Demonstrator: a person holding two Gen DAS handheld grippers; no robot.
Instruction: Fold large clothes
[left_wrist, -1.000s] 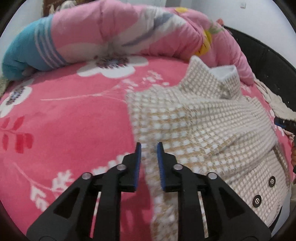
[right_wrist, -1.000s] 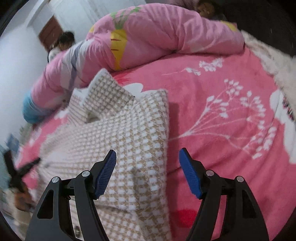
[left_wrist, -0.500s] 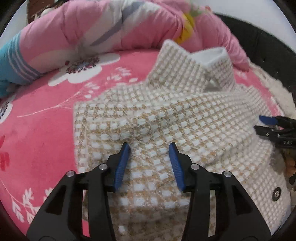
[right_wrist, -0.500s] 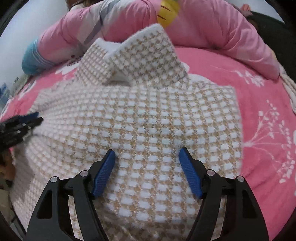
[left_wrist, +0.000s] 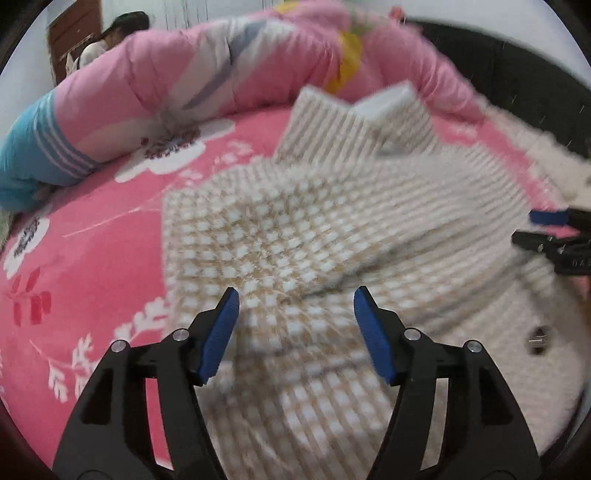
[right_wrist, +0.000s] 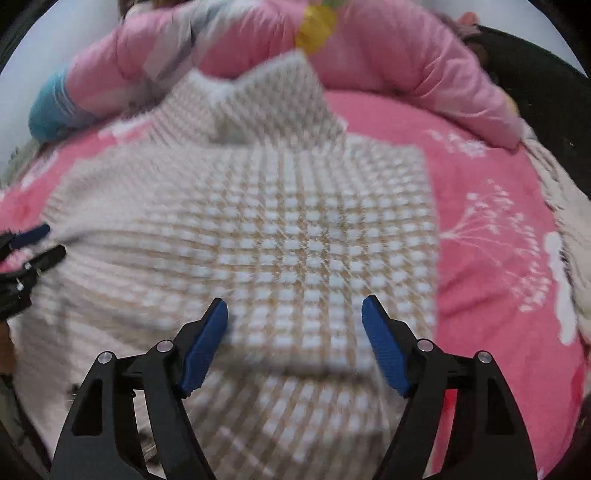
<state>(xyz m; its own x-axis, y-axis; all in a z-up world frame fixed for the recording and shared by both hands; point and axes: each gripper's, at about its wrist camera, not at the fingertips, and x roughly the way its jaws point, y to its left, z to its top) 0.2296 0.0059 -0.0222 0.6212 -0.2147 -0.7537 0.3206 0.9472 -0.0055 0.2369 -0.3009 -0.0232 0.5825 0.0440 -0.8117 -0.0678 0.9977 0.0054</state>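
A: Our checked coat (left_wrist: 295, 236) lies flat on the pink bed sheet (left_wrist: 92, 258), just ahead of both tools, collar at the far end near the rolled quilt (left_wrist: 155, 85).

B: Both sides look folded in over the middle, so we judge the sleeves done. The lengthwise fold, hem up toward the collar, is left.

A: And our tools?

B: Our left gripper (left_wrist: 295, 328) has its jaws opening, with nothing clamped. Our right gripper (right_wrist: 295, 332) is opening too, empty, with cloth only underneath.
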